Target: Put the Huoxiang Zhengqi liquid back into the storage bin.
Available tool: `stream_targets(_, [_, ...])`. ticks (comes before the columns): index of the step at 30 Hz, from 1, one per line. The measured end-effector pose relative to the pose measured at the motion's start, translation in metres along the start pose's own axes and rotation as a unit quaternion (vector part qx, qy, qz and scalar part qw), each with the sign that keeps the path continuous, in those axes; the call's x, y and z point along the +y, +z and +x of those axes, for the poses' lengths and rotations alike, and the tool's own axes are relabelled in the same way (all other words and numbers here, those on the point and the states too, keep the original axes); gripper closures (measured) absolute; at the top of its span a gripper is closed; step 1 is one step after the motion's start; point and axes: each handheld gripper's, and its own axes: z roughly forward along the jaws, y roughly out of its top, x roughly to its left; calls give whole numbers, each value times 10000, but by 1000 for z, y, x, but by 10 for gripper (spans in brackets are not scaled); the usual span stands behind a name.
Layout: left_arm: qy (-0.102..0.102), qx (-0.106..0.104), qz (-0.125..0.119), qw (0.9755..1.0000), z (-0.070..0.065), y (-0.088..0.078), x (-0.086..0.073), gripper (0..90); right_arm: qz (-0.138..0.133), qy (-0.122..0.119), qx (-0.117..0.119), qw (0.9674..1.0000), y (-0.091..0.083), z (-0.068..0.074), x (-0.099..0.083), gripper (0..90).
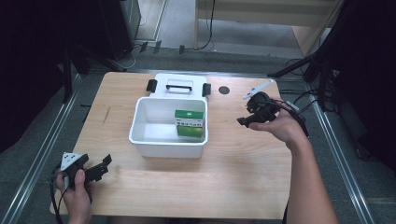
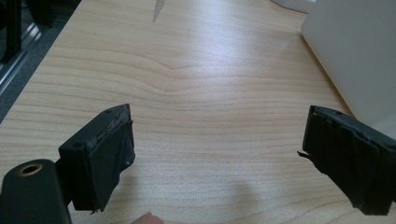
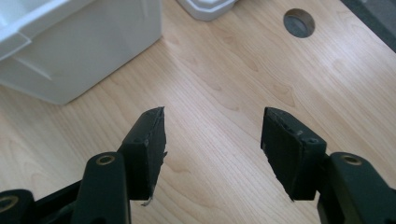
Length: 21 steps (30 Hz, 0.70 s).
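Note:
A white open box (image 1: 140, 133) stands mid-table, and a green and white carton (image 1: 190, 124) lies inside at its right end. My right gripper (image 1: 243, 122) hovers to the right of the box, held by a hand; in the right gripper view its jaws (image 3: 212, 135) stand apart over bare wood with nothing between them, the box wall (image 3: 84, 51) ahead to the left. My left gripper (image 1: 103, 165) rests at the table's front left corner. Its jaws (image 2: 217, 154) are wide open and empty, with the box side (image 2: 355, 56) at the upper right.
The white lid (image 1: 179, 85) with a black handle and clips lies behind the box. A round cable hole (image 1: 224, 90) sits in the wooden tabletop (image 1: 233, 177) beside it. Metal rails and tripod legs flank the table.

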Motion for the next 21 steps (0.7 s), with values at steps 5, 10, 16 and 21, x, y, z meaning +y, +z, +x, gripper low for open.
stream_targets(5, [4, 4, 1, 10000, 0, 0, 0, 96, -447, 723, -531, 9950, -1, 1, -30, 317])
stream_targets(10, [4, 5, 4, 10000, 0, 0, 0, 96, -1002, 1330, -866, 9822, -1, 2, -67, 119])
stream_targets(16, [12, 27, -6, 10000, 0, 0, 0, 96, -1486, 1765, -1051, 9673, 1, 10, -110, 0])
stream_targets(21, [6, 28, -18, 10000, -1, 0, 0, 96, -1840, 1992, -1231, 9546, 1, 19, -149, 0])
